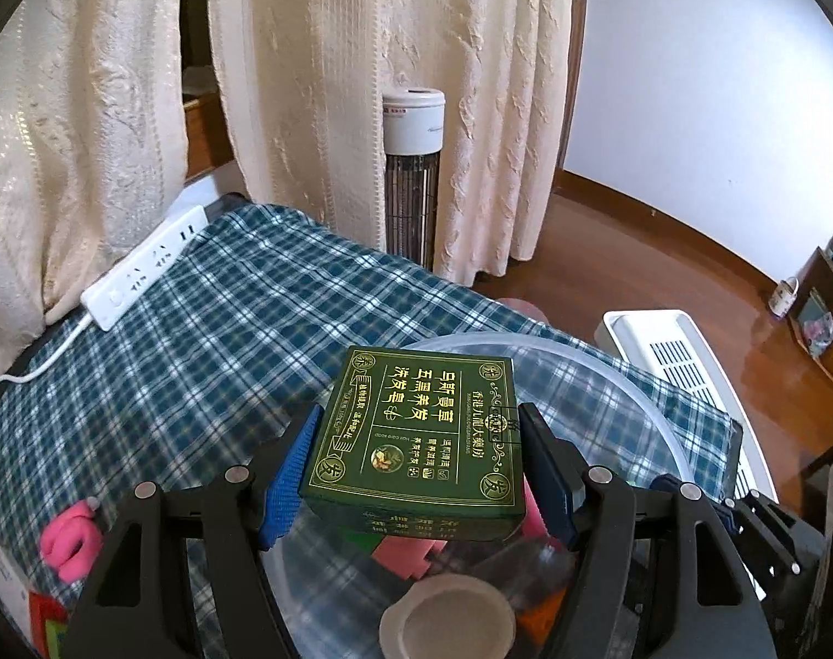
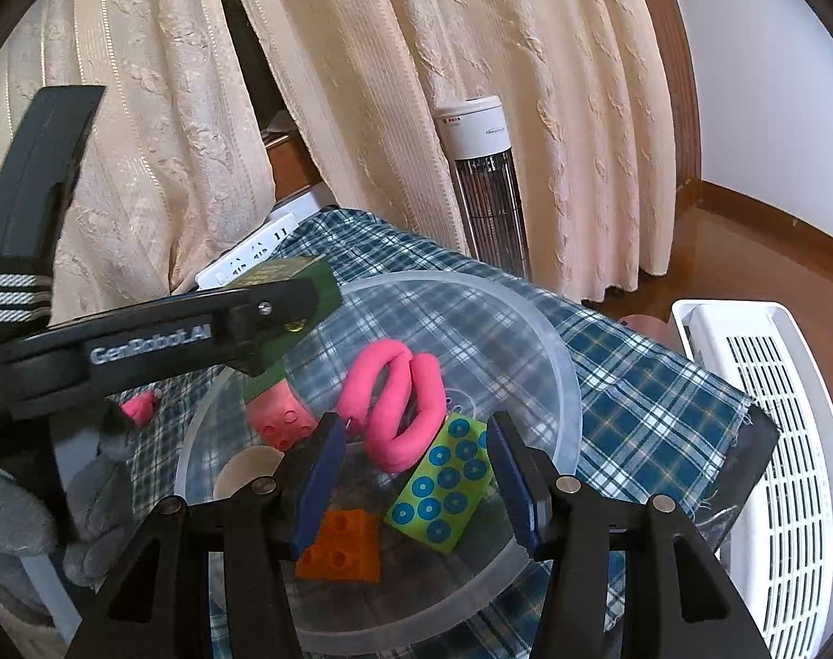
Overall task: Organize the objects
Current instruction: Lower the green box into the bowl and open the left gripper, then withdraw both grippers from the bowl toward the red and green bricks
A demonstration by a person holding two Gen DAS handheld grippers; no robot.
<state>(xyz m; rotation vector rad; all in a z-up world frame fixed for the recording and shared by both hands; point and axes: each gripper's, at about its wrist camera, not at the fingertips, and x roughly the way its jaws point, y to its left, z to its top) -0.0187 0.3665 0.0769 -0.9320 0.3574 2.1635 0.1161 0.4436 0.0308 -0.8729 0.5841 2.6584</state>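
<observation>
On the plaid-covered table: everything sits here, the checked cloth spread over the top, cream curtains behind it.
Clear tub: the round plastic tub stands on the cloth toward the table's right end and serves as the collecting place.
Green box: a flat dark-green soap box with gold lettering is held in the air over the tub's left part, not yet resting on anything; the right wrist view shows it above the pink brick.
Box orientation: its broad printed face looks up and toward the left camera, roughly level. It is near square, so its long axis is hard to call; the print reads upside down from the left camera.
Left gripper: clamped on the green box, one blue pad on each side edge.
Right gripper: jaws spread apart with nothing between them, hovering over the tub's near side.
Already in the tub: pink ring toy, green dotted block, orange brick, pink brick, a round lid.
Left outside, as far as visible: a small pink piece on the cloth and a red-and-green item at the near-left edge.
Progress judgement: well along; the box looks about to be lowered in, with a few items to follow.
</observation>
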